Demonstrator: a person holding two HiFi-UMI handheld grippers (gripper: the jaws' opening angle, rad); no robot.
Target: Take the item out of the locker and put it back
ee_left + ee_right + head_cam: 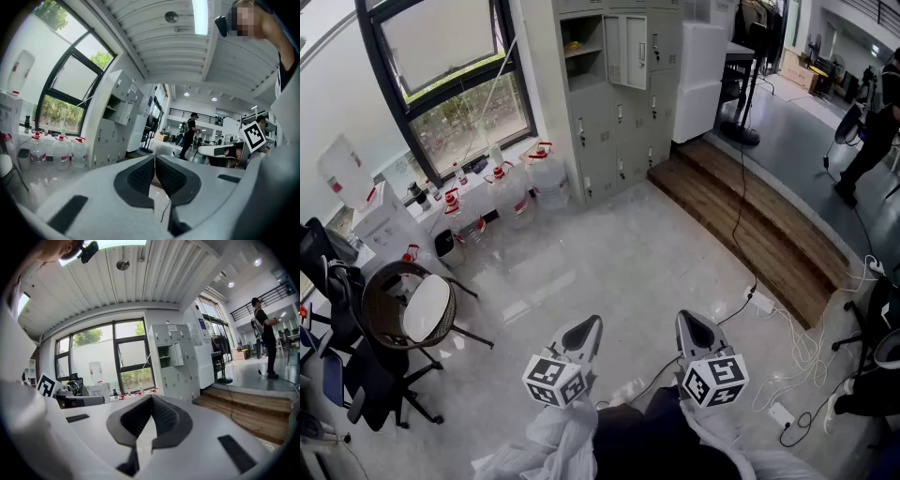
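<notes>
The grey locker bank [619, 103] stands against the far wall, several steps away. One upper door [630, 49] hangs open beside an open compartment [581, 47]; I cannot see any item inside. My left gripper [592, 325] and right gripper [687, 321] are held low in front of me and point toward the lockers. Both are shut with nothing between the jaws. In the left gripper view the pads [143, 174] meet and the lockers [115, 131] show at the left. The right gripper view has the open locker door [177, 354] straight ahead.
Several water jugs [525, 187] line the floor under the window. At the left stand an office chair [403, 309] and a water dispenser [380, 211]. On the right a wooden step [750, 225] runs along, with cables [797, 347] on the floor. A person [867, 141] stands far right.
</notes>
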